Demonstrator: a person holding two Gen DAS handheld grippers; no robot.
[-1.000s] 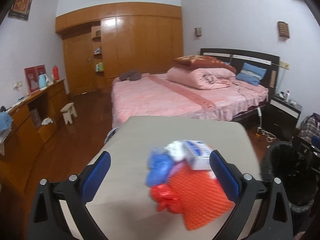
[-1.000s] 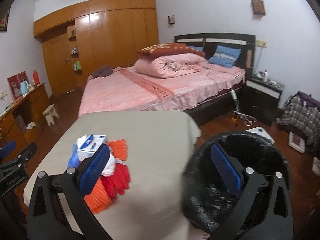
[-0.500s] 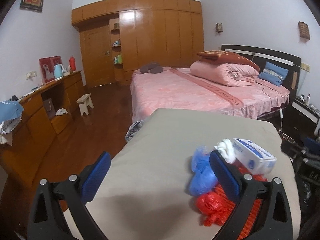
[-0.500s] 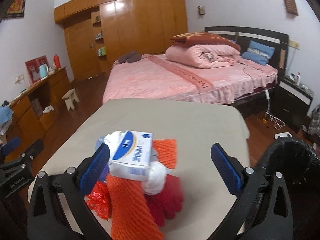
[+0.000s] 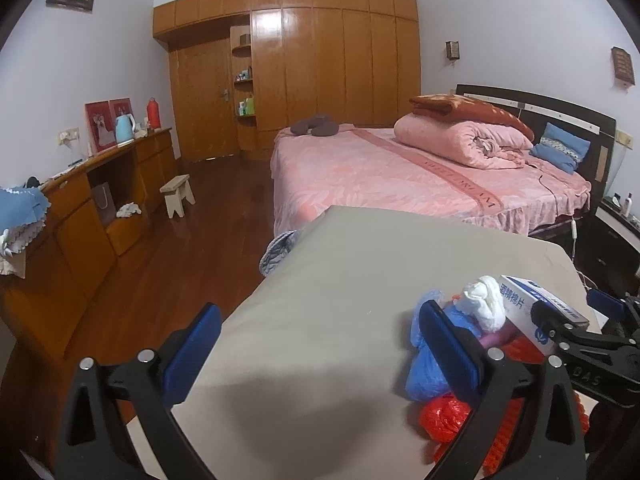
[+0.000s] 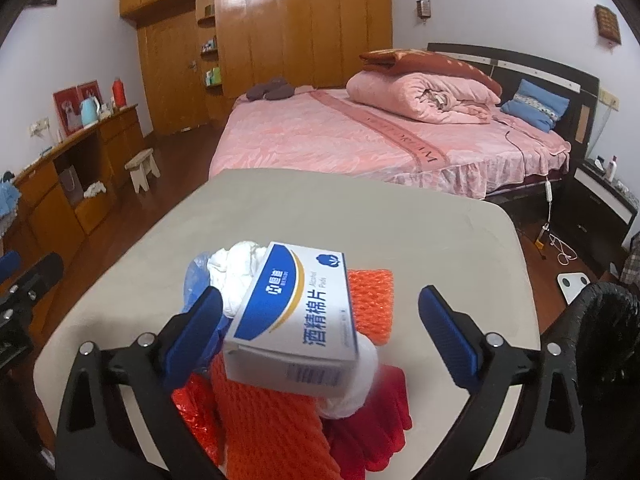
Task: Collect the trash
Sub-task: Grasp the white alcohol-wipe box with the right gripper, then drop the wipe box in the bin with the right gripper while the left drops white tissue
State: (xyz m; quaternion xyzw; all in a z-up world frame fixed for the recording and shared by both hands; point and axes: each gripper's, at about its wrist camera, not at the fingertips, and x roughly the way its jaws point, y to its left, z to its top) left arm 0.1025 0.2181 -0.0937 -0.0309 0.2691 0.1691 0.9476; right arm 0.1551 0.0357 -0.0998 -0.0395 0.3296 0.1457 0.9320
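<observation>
A pile of trash lies on the beige table (image 6: 320, 216). On top of it is a white-and-blue alcohol pad box (image 6: 296, 312), also seen in the left wrist view (image 5: 536, 304). Around the box lie a white wad (image 6: 236, 272), a blue plastic bag (image 5: 424, 372), orange foam net (image 6: 272, 428), red gloves (image 6: 376, 432) and a red bag (image 5: 444, 420). My right gripper (image 6: 320, 300) hangs over the pile, its jaws closing with the box between them and neither pad touching it. My left gripper (image 5: 318, 316) stands open over bare table, left of the pile.
A black-lined trash bin (image 6: 600, 340) stands past the table's right edge. A pink bed (image 6: 380, 140) lies beyond the table, with a dark nightstand (image 6: 600, 200) to its right. A wooden desk (image 5: 80, 208) and a small stool (image 5: 178, 196) stand on the left.
My right gripper swung left from over the bin to over the pile, and the box now sits between its jaws. My left gripper slid left, so the pile passed to its right side.
</observation>
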